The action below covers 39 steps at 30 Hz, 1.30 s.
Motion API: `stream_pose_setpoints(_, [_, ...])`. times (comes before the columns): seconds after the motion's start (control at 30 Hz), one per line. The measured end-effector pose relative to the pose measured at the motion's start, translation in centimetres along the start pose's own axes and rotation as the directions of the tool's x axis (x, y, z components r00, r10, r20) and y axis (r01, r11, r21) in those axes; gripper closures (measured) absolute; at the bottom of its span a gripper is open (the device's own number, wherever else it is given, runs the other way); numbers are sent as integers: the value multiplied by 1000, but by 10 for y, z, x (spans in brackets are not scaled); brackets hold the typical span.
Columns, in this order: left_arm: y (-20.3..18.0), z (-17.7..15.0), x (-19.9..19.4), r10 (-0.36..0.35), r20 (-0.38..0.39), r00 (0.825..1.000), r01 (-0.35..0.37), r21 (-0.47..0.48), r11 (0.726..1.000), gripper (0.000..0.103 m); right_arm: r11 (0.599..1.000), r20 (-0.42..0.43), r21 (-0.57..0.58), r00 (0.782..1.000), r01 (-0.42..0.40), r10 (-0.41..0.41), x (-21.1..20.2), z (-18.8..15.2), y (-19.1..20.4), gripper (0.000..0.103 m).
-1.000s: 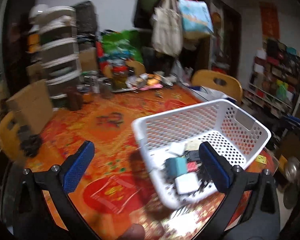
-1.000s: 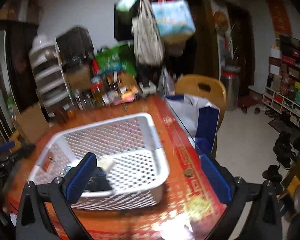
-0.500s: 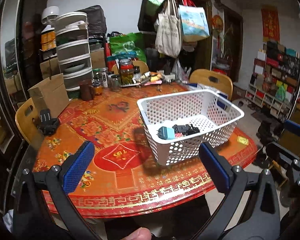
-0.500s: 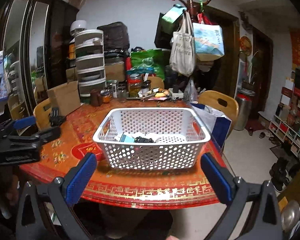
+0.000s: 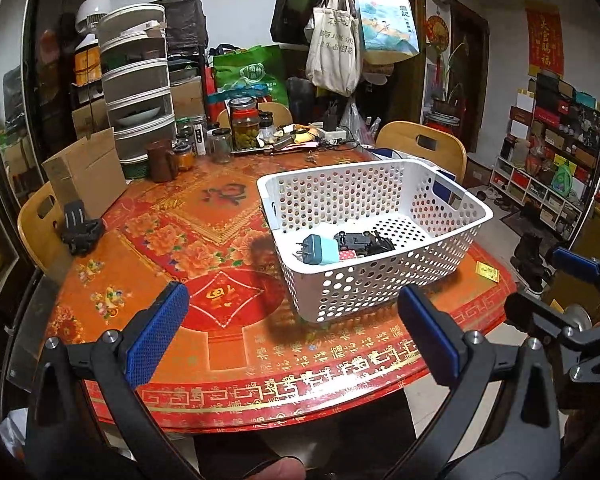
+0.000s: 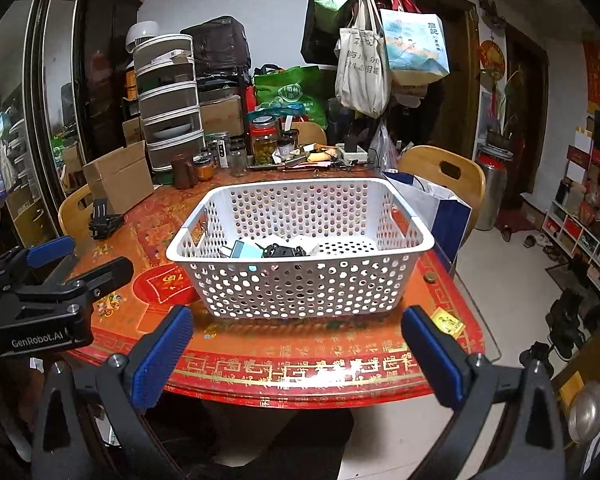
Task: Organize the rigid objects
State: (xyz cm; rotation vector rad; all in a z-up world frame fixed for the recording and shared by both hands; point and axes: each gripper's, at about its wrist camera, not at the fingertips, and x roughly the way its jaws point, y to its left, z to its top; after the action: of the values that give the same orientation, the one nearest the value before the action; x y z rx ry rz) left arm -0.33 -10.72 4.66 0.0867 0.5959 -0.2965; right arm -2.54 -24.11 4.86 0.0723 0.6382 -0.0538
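A white perforated basket point(image 5: 448, 196) point(image 6: 420, 232) stands on the round red table point(image 5: 220, 344) point(image 6: 300, 364). Inside lie a teal plug adapter point(image 5: 318, 250) point(image 6: 242, 249), a black toy car point(image 5: 358, 240) point(image 6: 280, 251), a small red piece point(image 5: 347, 255) and white items point(image 6: 306, 242). My left gripper point(image 5: 292, 336) is open and empty, held back from the table's near edge. My right gripper point(image 6: 296, 350) is open and empty too, in front of the basket. Each gripper shows at the side of the other's view: the right one point(image 5: 580, 292), the left one point(image 6: 40, 280).
A black clamp-like object point(image 5: 80, 230) point(image 6: 102, 218) lies at the table's left by a cardboard box point(image 5: 84, 172). Jars point(image 5: 244, 124) and clutter crowd the far side. Wooden chairs point(image 5: 424, 148) point(image 6: 444, 172) ring the table. A yellow card point(image 5: 487, 271) point(image 6: 446, 322) and coin point(image 6: 430, 277) lie right of the basket.
Both grippers have pulled back and up from the basket to beyond the table's near edge. The basket and its contents now sit farther away; both grippers stayed open and empty.
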Motion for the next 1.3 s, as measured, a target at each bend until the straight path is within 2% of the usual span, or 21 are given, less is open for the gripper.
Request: stream_pose_setpoints(1.3, [-4,2,1,6,-9,1000,-6,-2,1000,0,1000,0,-13,1000,7,-7,-2,0,1,0])
